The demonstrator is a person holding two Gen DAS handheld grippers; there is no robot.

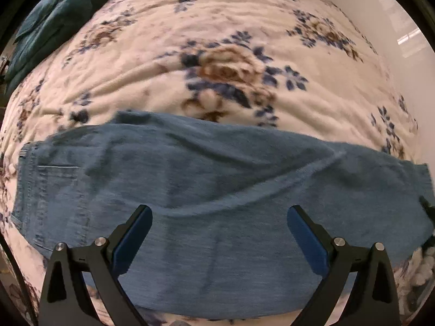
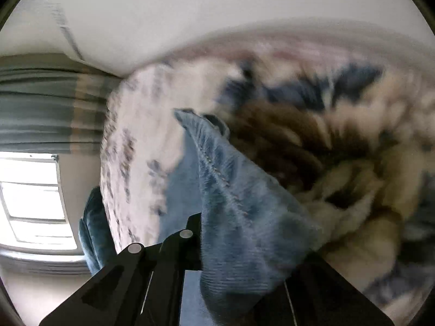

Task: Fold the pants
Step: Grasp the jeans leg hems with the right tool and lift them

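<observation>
Jeans lie flat across the lower half of the left wrist view, spread on a fuzzy flower blanket. At the left edge of that view is the waist end, with a stitched back pocket. Going right, the blue cloth has soft wrinkles and one long raised crease. The legs look already laid one on top of the other, so the pants seem folded in half the long way.

At the bottom of the view, the left gripper hangs over the middle of the jeans with its jaws wide apart and nothing between them. Its pads are flat and blue.

In the right wrist view, the right gripper is pinched tight on a leg end of the jeans. The hem points up toward the middle of the frame, and the stitching along it shows. The blanket looks blurry here. A teal cushion sits at the lower left.

The step in hand looks like lifting the leg end. Next, that end likely needs carrying over to the waist, kept straight so the thick cloth does not bunch.
</observation>
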